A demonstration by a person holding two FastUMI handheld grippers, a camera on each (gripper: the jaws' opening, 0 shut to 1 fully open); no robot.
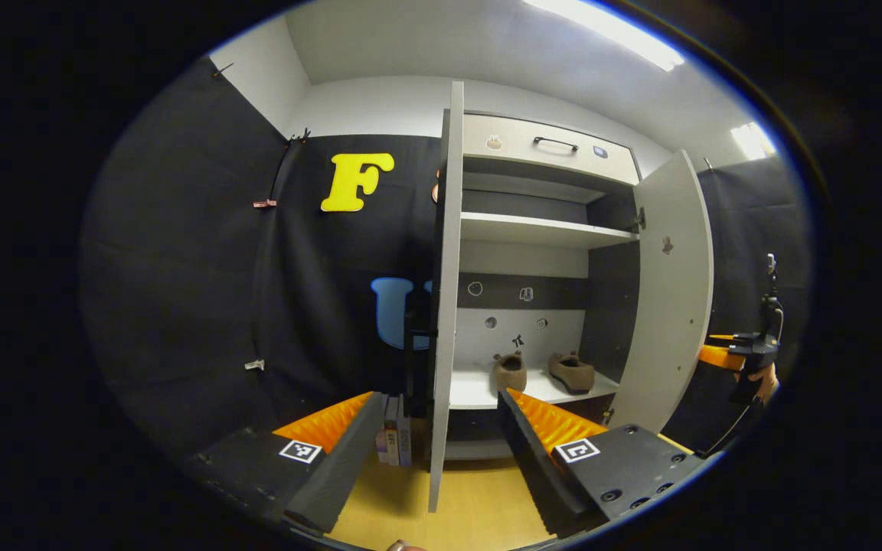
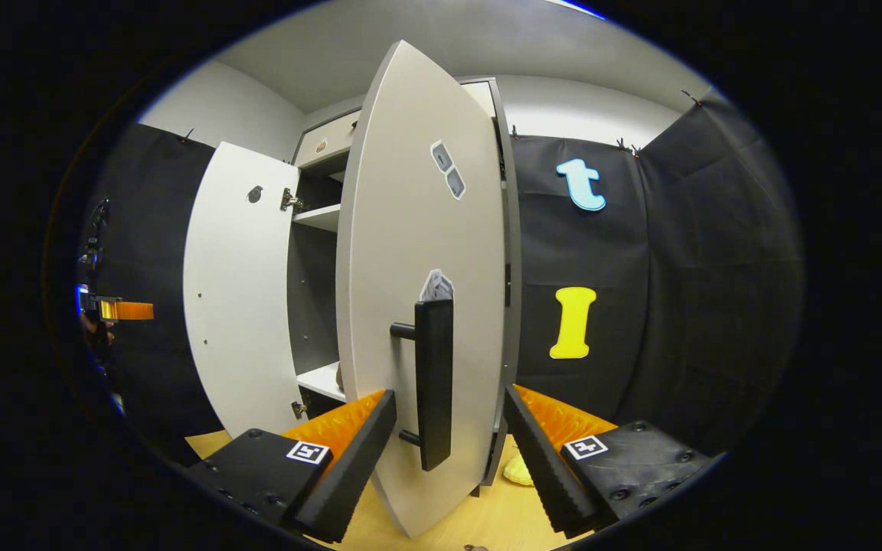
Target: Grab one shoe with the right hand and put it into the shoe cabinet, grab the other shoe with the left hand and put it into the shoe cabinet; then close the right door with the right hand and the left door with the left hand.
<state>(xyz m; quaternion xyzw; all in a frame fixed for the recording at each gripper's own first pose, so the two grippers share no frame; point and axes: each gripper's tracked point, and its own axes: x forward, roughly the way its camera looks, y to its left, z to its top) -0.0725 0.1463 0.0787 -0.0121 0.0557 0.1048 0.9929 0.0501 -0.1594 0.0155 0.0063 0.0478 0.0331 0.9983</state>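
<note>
Two brown shoes [image 1: 510,373] [image 1: 571,372] sit side by side on the lower shelf [image 1: 472,392] of the white shoe cabinet [image 1: 533,229]. Both doors stand open. My left gripper [image 1: 441,398] is open, and the left door [image 1: 445,306] shows edge-on between its fingers. My right gripper [image 2: 450,398] is open too, with the black handle [image 2: 433,383] of the right door [image 2: 418,229] in the gap between its fingers; neither finger presses on it. The right gripper [image 1: 747,356] also appears far right, beyond the right door [image 1: 667,306].
A few boxes [image 1: 395,440] stand on the wooden floor [image 1: 479,505] by the cabinet's left foot. A drawer with a handle [image 1: 554,143] tops the cabinet. The left door [image 2: 238,291] swings wide, with the left gripper [image 2: 115,310] beyond it. A pale object [image 2: 517,471] lies on the floor.
</note>
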